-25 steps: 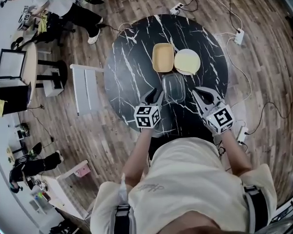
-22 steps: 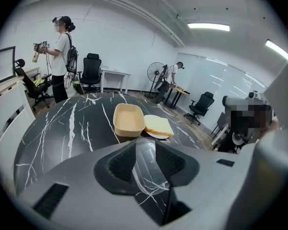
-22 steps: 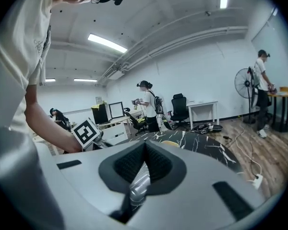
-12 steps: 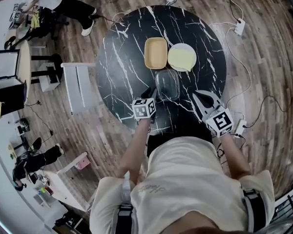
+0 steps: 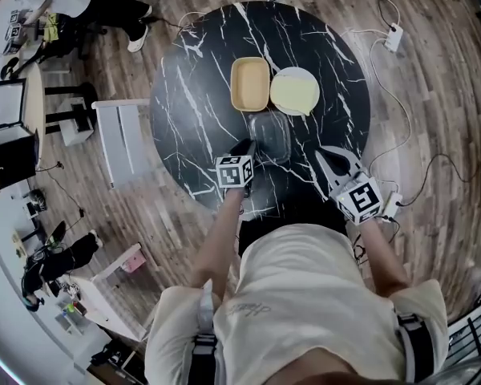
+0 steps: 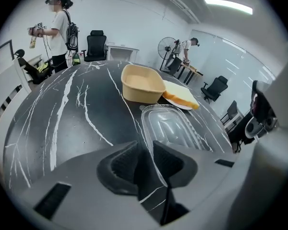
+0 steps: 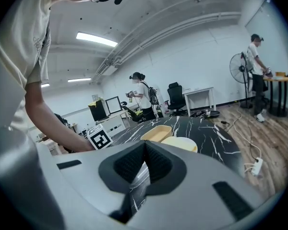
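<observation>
A clear plastic container [image 5: 272, 137] lies on the round black marble table [image 5: 192, 95], just this side of a beige tub [image 5: 250, 83] and a white plate with a pale slice [image 5: 295, 91]. My left gripper [image 5: 248, 145] is at the clear container's near left corner. In the left gripper view its jaws [image 6: 143, 145] stand a little apart, and the container [image 6: 170, 126] runs in between them from beyond. My right gripper [image 5: 327, 154] hovers to the right of the container, not touching it. Its pads [image 7: 145, 145] meet at the tips, with the tub [image 7: 156, 133] and plate [image 7: 180, 143] beyond.
A white slatted rack [image 5: 128, 143] stands left of the table. Power strips and cables [image 5: 393, 38] lie on the wooden floor at the right. Another person [image 6: 60, 28] stands past the table's far side, among office chairs and desks.
My left gripper has moved forward to the clear container's near corner. The right gripper has hardly moved. The container, tub and plate stay put.
</observation>
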